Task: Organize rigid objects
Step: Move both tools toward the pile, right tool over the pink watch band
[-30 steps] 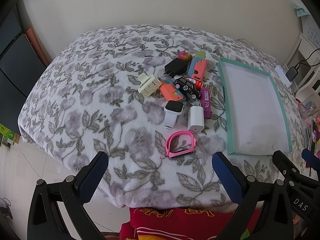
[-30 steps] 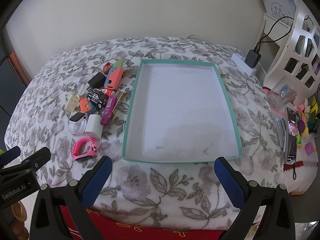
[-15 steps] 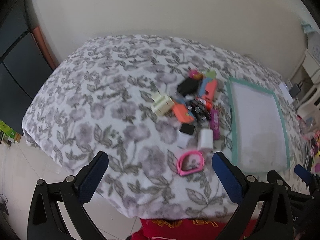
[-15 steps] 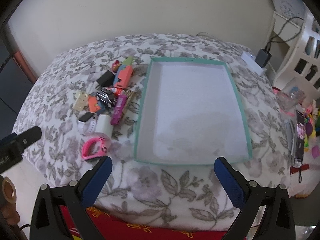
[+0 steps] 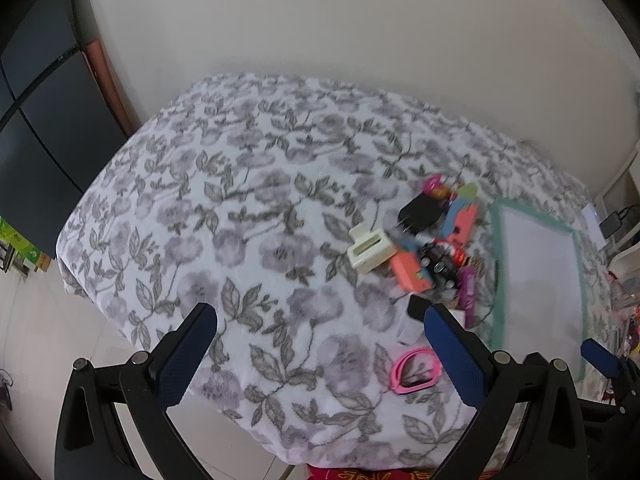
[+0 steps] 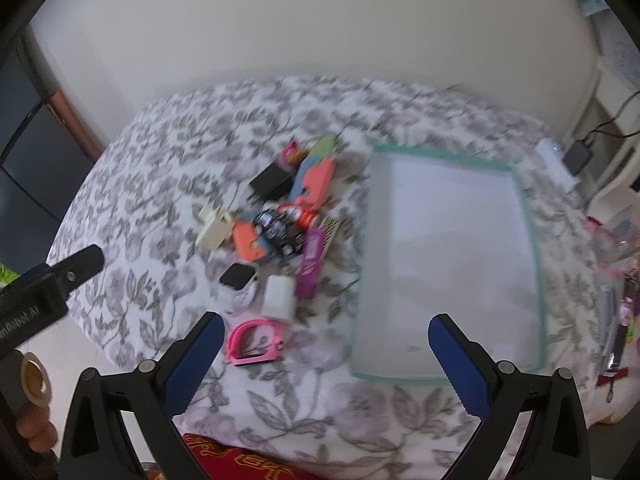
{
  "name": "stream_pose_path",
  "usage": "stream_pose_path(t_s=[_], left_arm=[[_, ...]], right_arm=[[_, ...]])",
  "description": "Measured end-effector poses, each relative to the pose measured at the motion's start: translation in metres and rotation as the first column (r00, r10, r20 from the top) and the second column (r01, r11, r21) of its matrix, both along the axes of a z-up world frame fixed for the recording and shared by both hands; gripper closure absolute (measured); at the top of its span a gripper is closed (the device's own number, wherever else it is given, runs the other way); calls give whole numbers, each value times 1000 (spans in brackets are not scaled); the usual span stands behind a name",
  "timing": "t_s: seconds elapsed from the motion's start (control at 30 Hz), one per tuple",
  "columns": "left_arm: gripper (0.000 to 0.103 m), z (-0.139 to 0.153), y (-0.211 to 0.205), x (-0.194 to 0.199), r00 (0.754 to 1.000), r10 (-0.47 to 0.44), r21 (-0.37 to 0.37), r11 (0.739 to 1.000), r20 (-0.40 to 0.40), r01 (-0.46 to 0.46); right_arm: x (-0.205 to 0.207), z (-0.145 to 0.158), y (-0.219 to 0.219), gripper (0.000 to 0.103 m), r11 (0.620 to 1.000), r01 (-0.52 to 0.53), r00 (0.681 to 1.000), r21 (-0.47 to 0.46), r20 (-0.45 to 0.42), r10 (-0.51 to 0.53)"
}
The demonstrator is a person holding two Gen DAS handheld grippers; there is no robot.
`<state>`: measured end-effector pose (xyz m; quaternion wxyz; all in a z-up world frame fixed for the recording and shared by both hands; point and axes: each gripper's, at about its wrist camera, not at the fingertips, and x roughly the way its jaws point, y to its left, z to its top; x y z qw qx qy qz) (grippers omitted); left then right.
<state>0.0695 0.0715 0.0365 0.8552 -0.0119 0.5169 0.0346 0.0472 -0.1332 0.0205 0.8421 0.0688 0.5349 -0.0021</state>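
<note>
A flowered blanket (image 6: 160, 168) covers the bed by a pale wall (image 5: 320, 20); both grippers' jaws stand wide (holding nothing); only the right view shows the whole tray (image 6: 536, 256).

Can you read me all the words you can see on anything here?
"nRobot.AI", start cut off: on the left gripper body, in the right wrist view.
Yellow writing on the red cloth under the bed edge: too blurred to read.
Print on the purple stick: too blurred to read.

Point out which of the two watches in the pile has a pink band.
The pink watch, the near one, lying alone at the pile's front edge, its band curled in a loop. The other watch, farther back beside the white charger block, has a white band and dark face.
</note>
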Motion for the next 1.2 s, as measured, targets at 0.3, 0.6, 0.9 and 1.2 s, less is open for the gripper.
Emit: stream_pose_path(t_s=[0.3, 0.6, 0.9, 1.2], left_arm=[[0, -53, 10, 14, 994, 13, -5, 1000, -110, -13], [0, -90, 14, 24, 987, -3, -45, 999, -162, -5], [0, -108, 11, 31, 986, -44, -79, 996, -159, 32], [0, -114, 11, 33, 987, -67, -108, 993, -143, 52]], right_arm=[[17, -59, 36, 0, 998, -70, 987, 9, -145, 70], [27, -104, 51, 0, 993, -114, 967, 14, -227, 114], [31, -125, 66, 1, 986, -167, 955, -14, -252, 159], [34, -147, 85, 14, 980, -198, 944, -5, -270, 189]])
